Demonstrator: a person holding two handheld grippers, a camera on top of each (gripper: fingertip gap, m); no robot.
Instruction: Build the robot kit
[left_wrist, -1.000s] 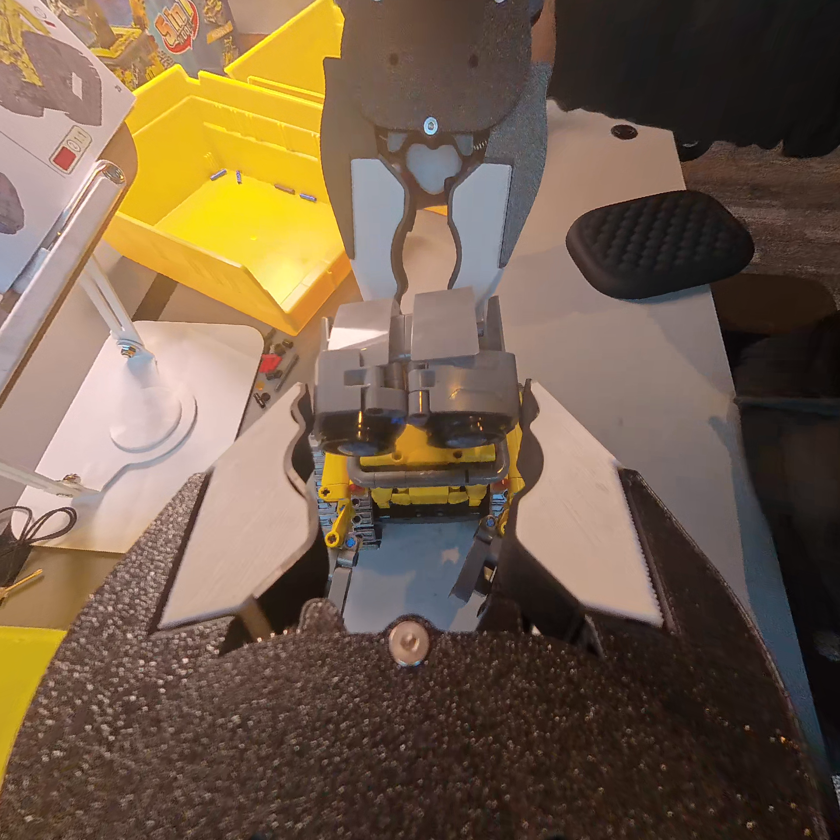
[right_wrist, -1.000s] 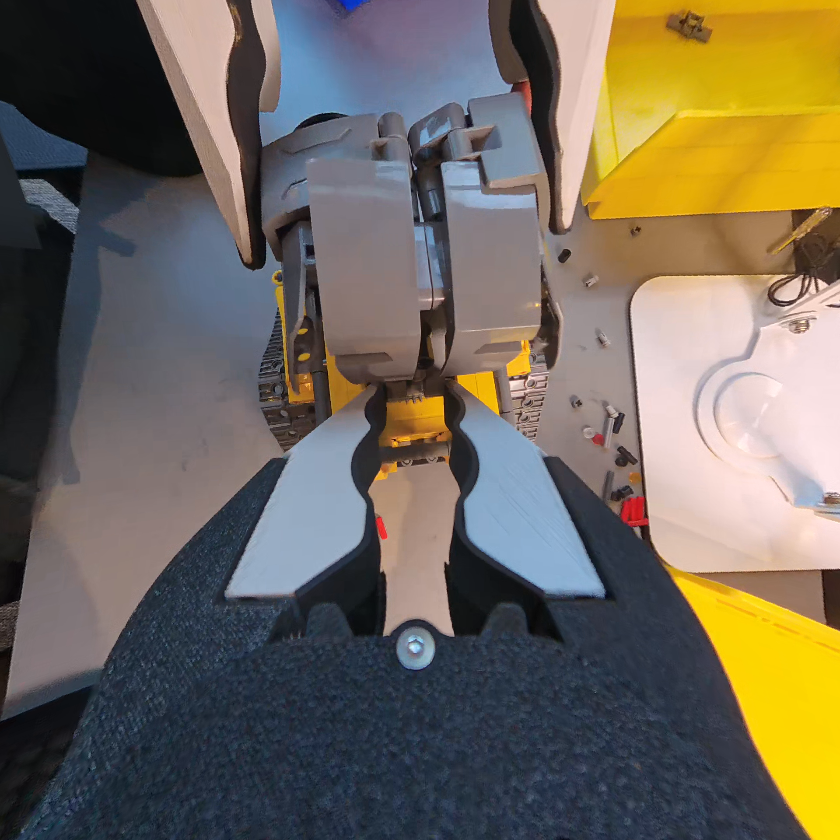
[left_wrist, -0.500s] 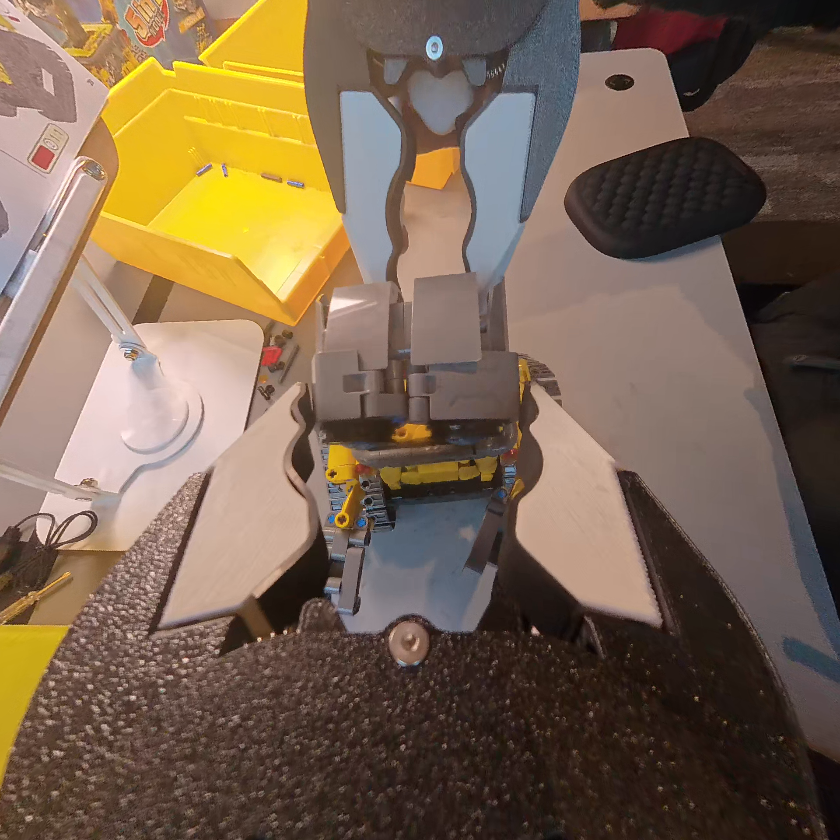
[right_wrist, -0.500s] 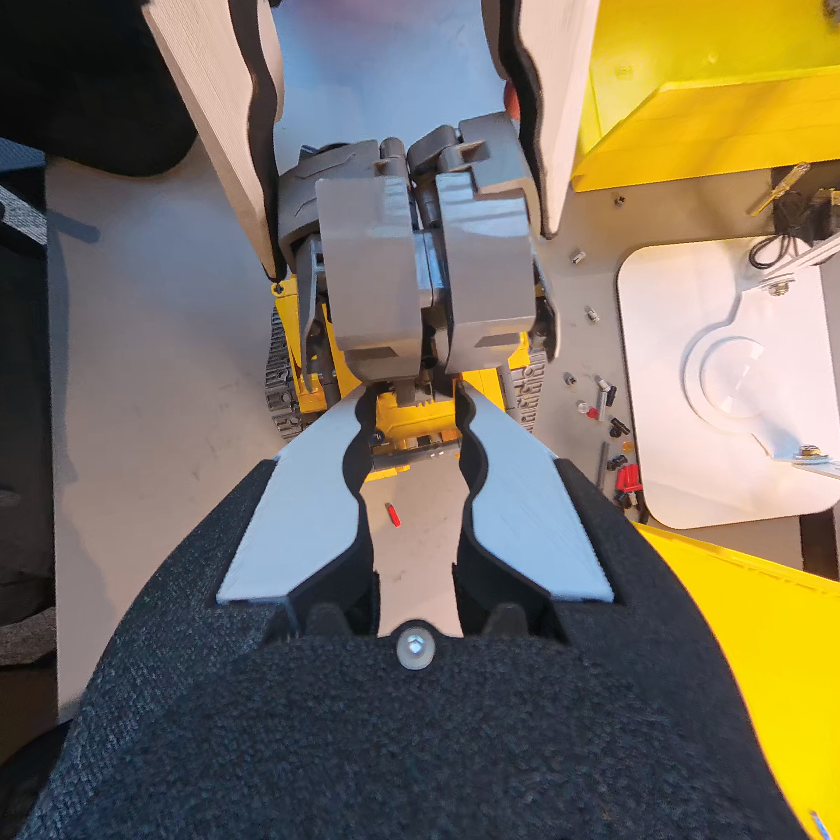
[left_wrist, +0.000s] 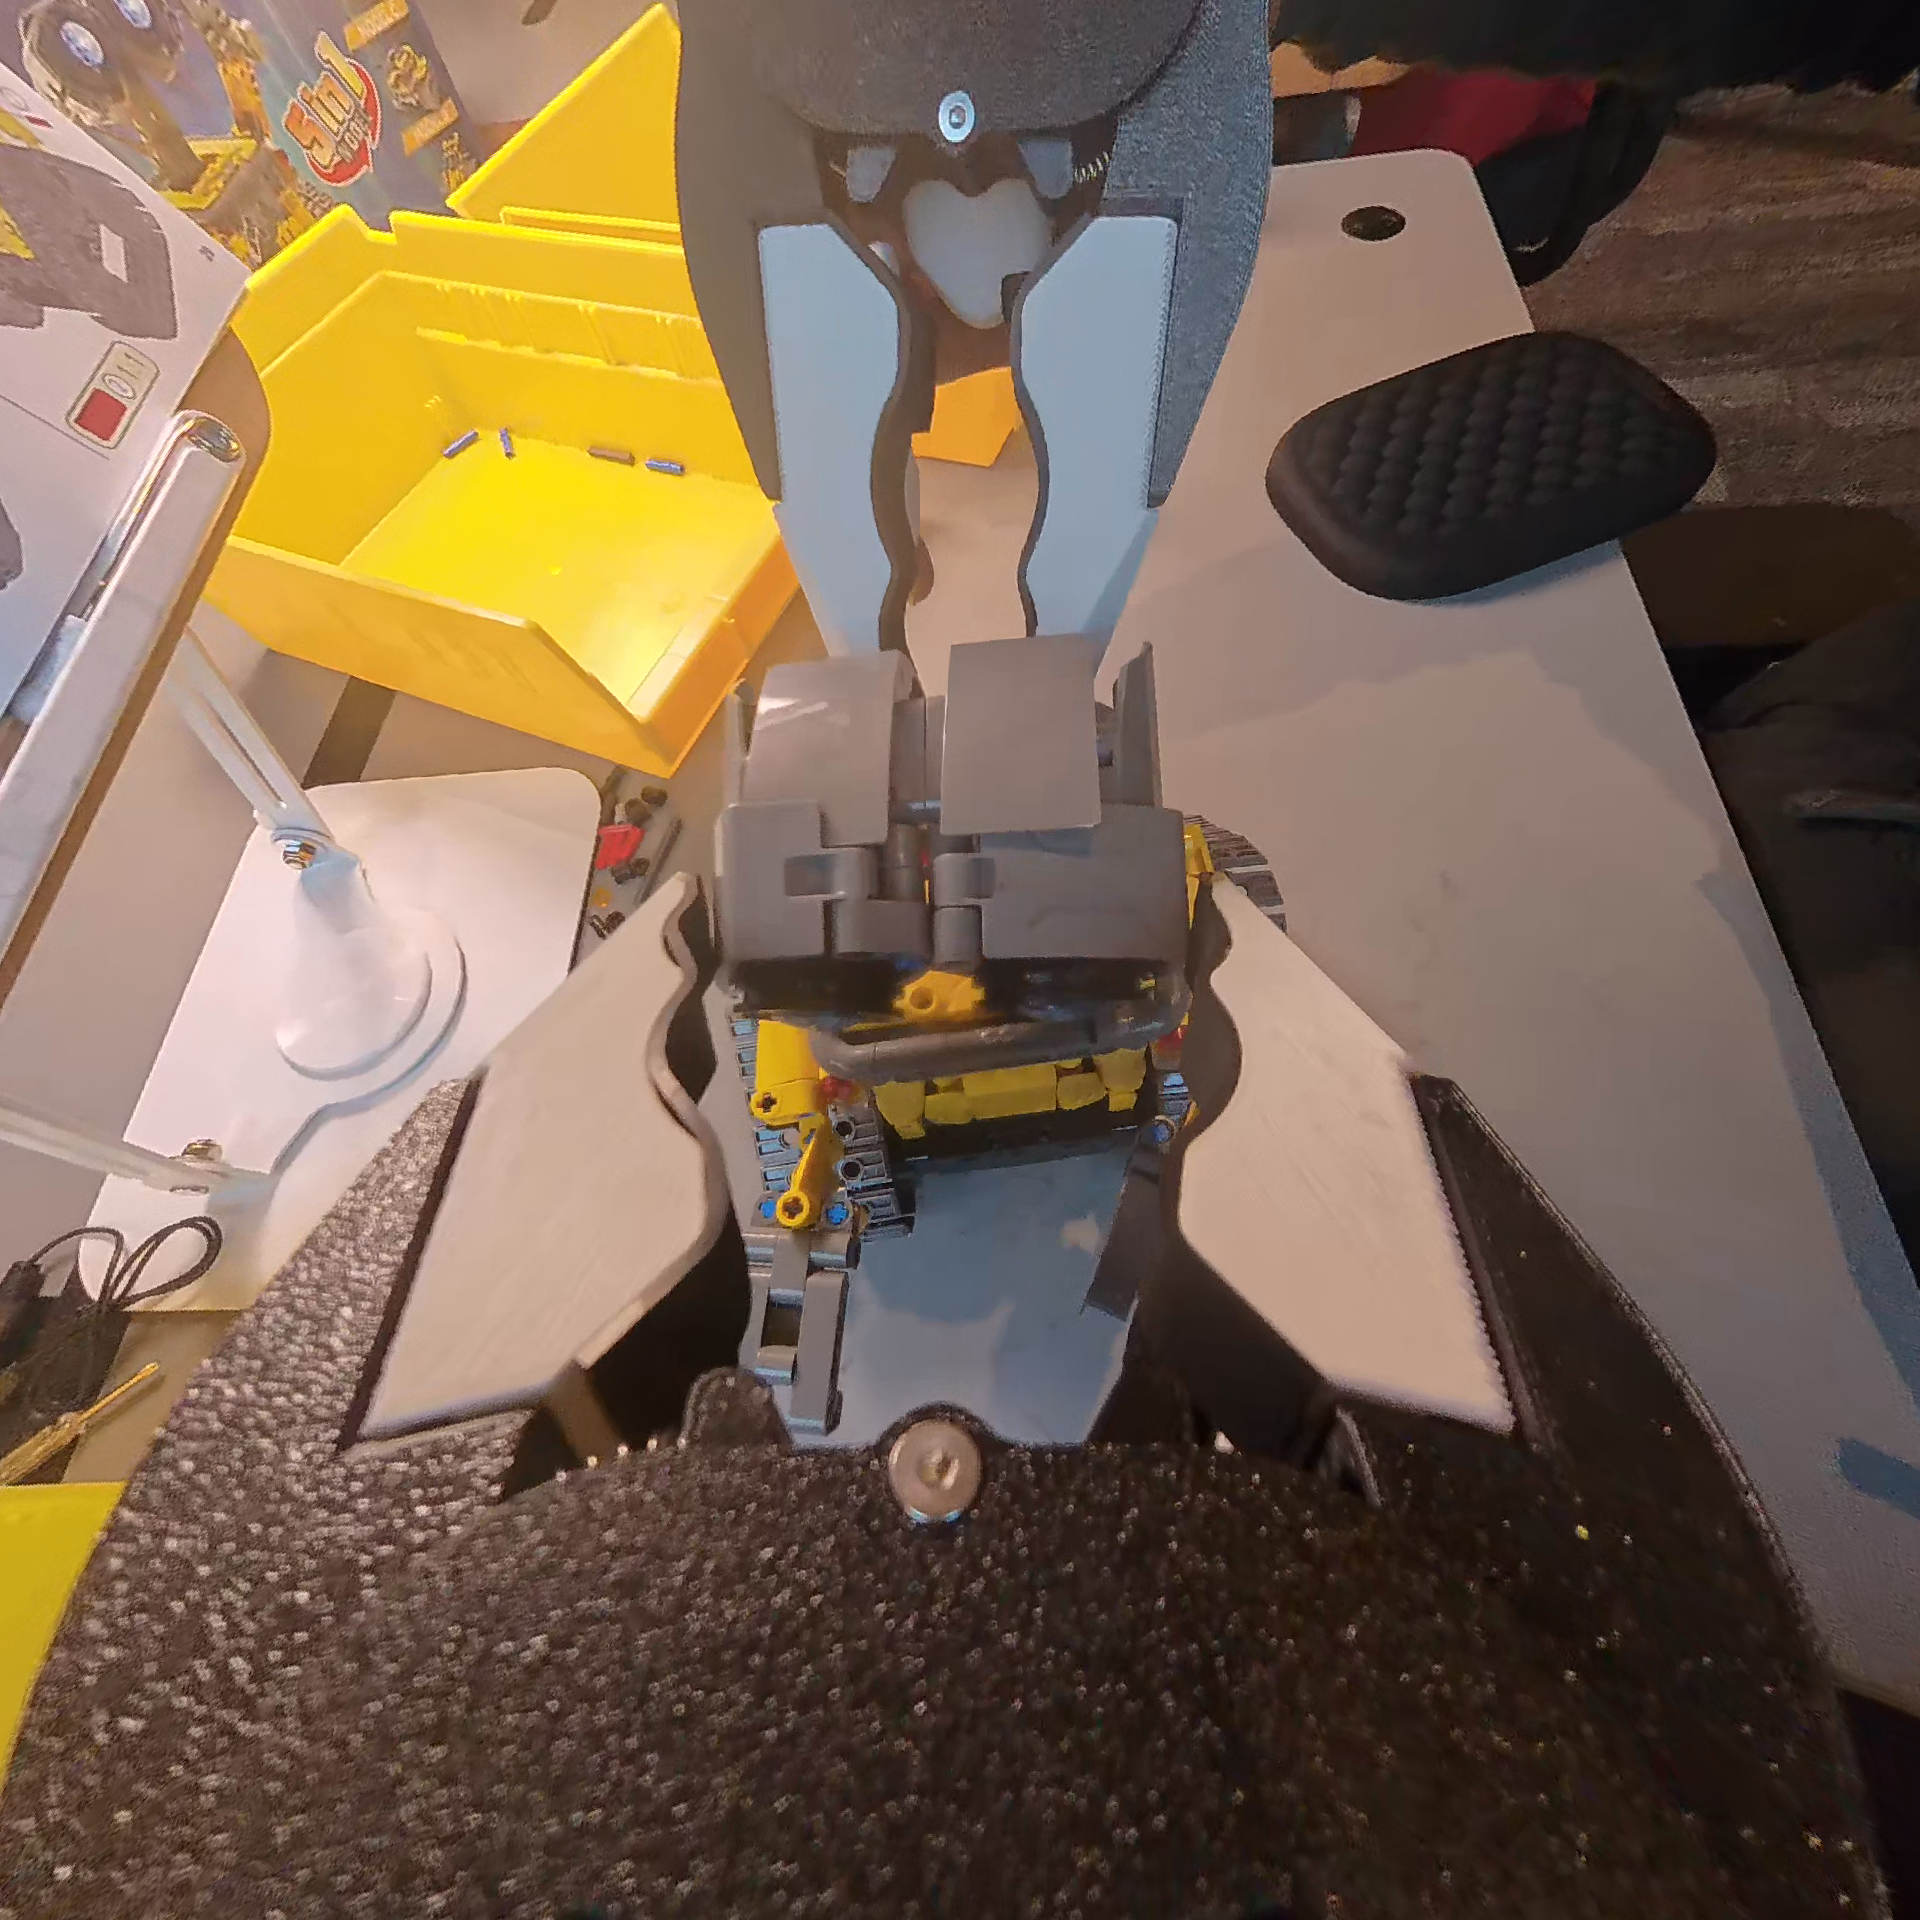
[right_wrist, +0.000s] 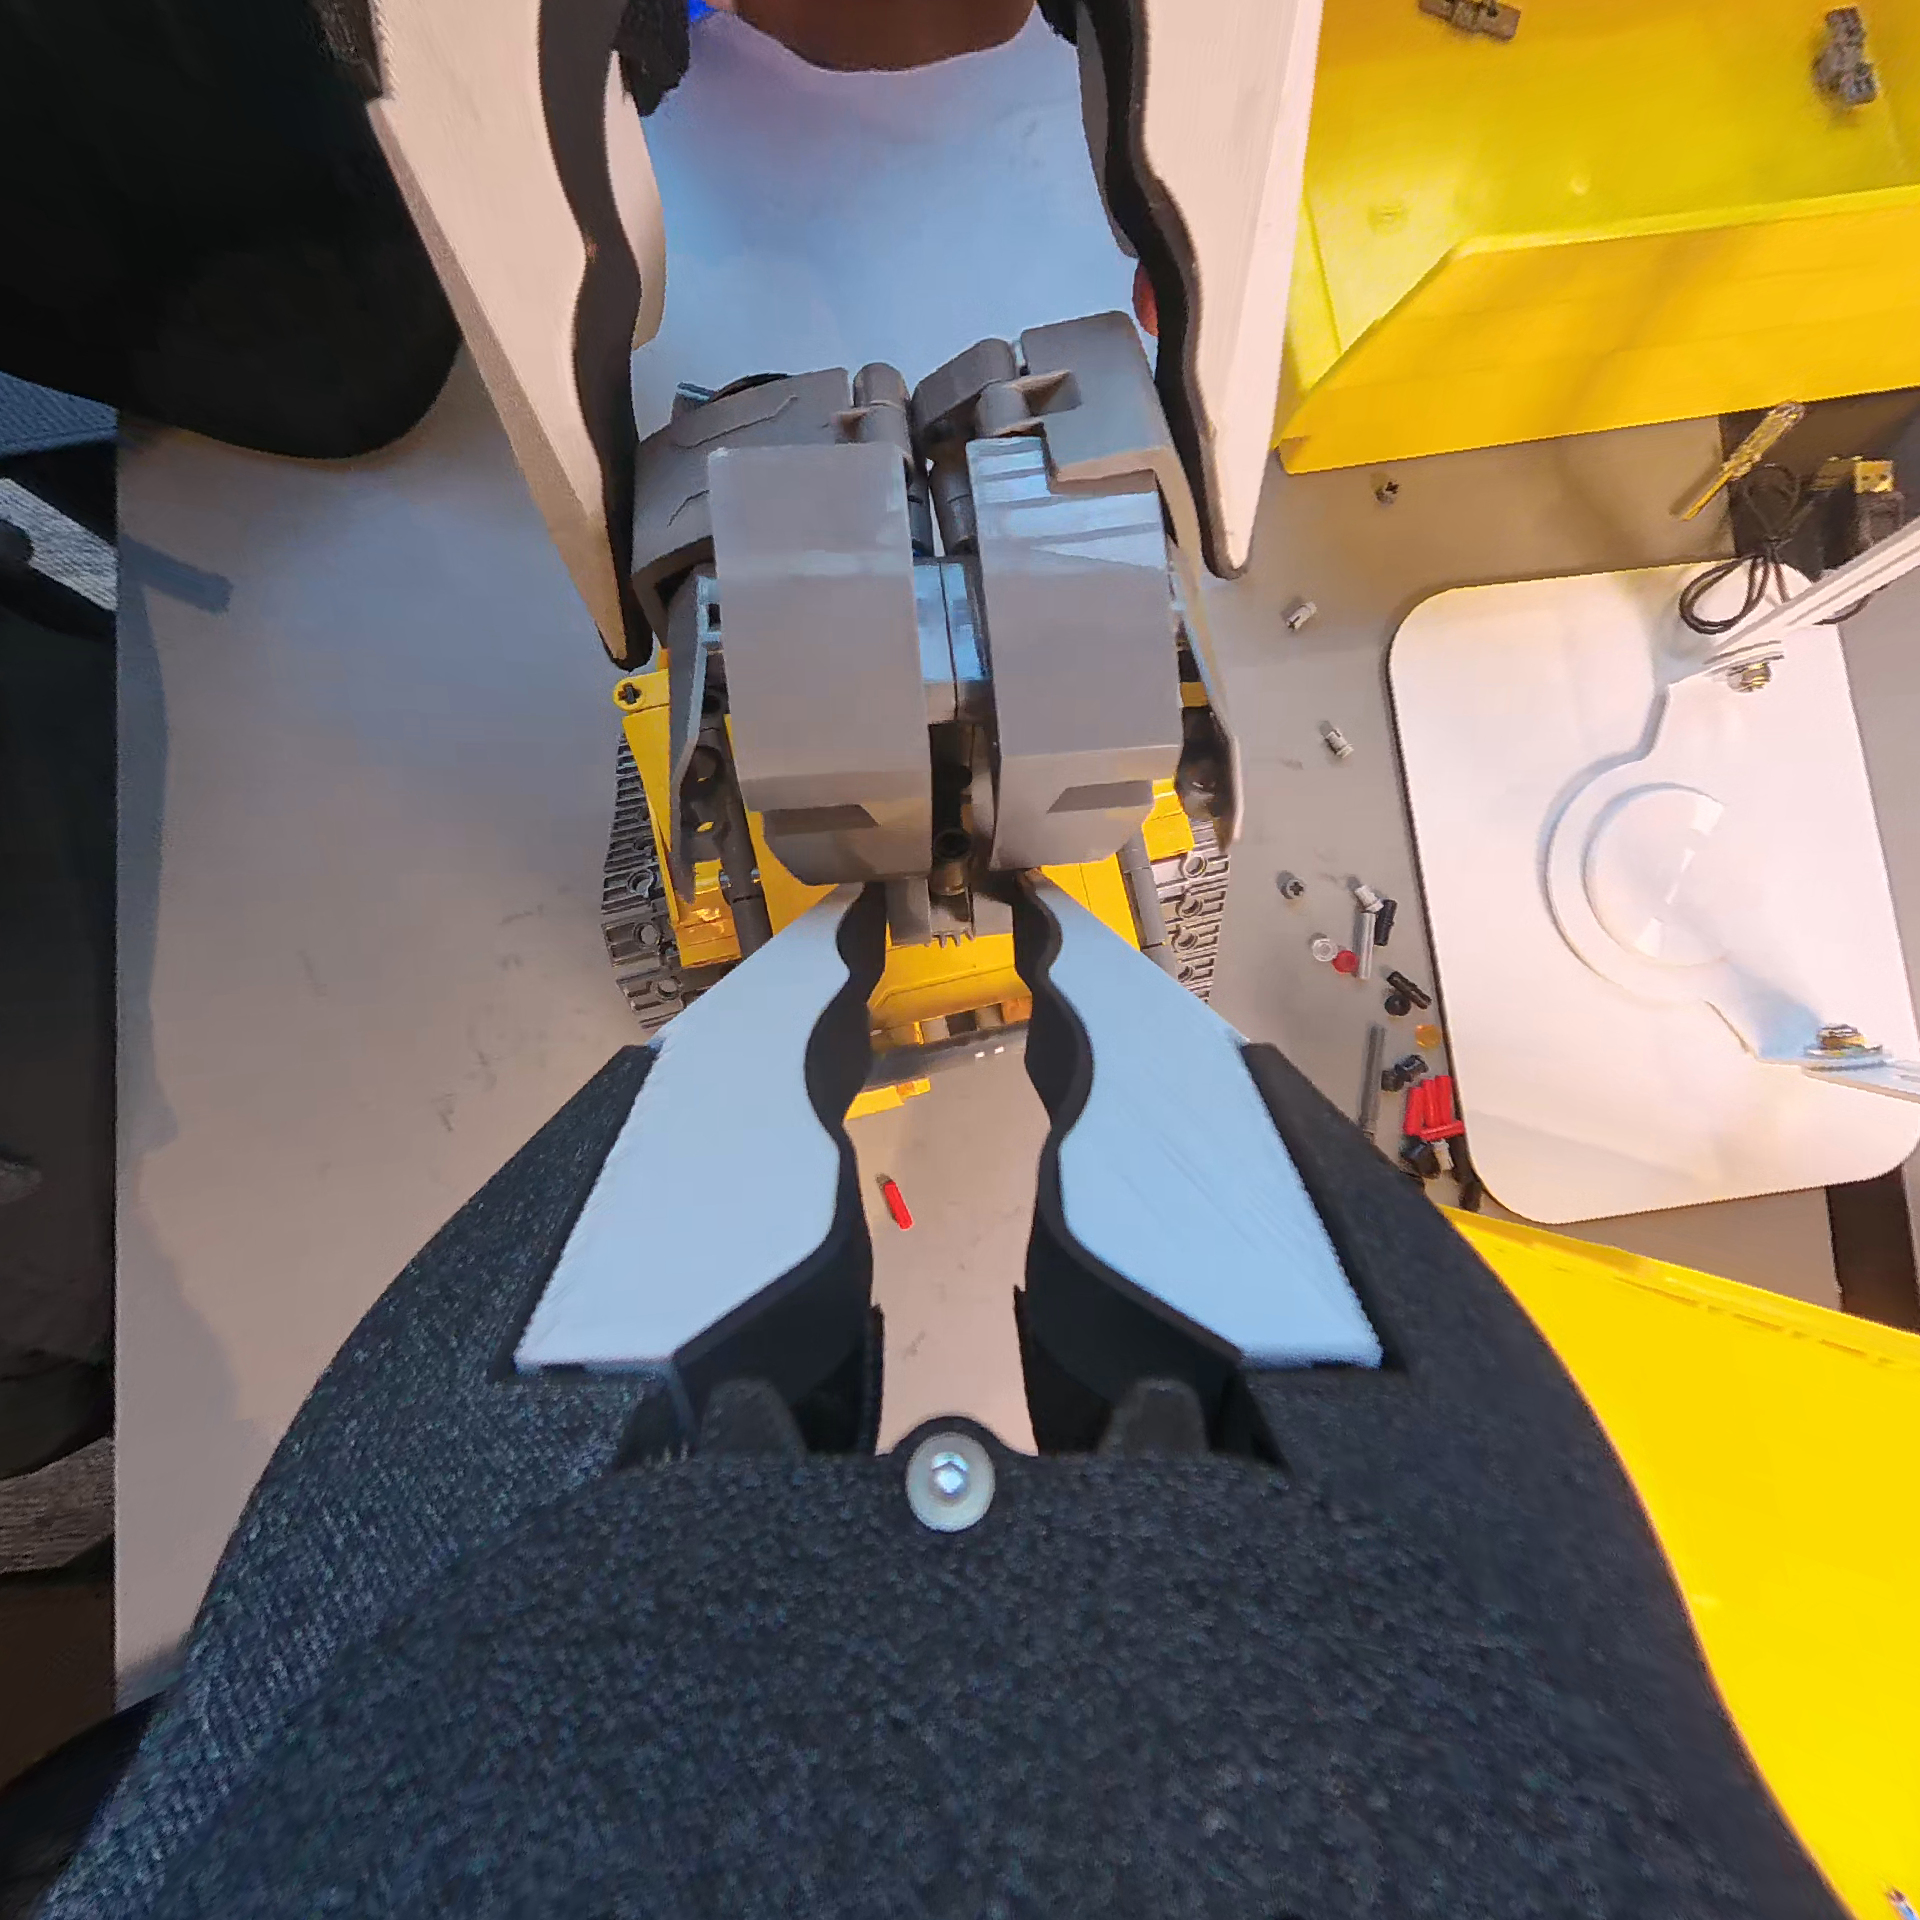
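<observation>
A toy robot (left_wrist: 951, 935) built of yellow and grey bricks, with grey tracks at its sides and a wide grey head, stands on a pale grey table (left_wrist: 1455, 935). The left gripper (left_wrist: 951, 925) reaches in from one side with its fingers spread wide, one to each side of the grey head, right against its flanks; whether they press on it or only stand beside it is hard to judge from these angles. The right gripper (right_wrist: 940, 904) comes in from the opposite side, its fingers drawn close but with a narrow gap left between them, the tips at the base of the head over the yellow body (right_wrist: 935, 997); I cannot tell whether they grip any part there.

On the table, a small red peg (right_wrist: 896, 1203) lies between the right gripper's fingers, apart from the toy. A scatter of small loose parts (right_wrist: 1392, 997) in black, grey and red lies between the toy and a white stand base (left_wrist: 343, 987), whose slanted metal arm holds up a printed sheet (left_wrist: 73, 343). Behind these sit open yellow bins (left_wrist: 499, 551), one with a few small blue and dark pins on its floor. A black dimpled pad (left_wrist: 1486, 457) rests near the table's far edge. A coiled black cord (left_wrist: 135, 1257) lies by the stand base. Beyond the table the floor is dark carpet (left_wrist: 1766, 208).
</observation>
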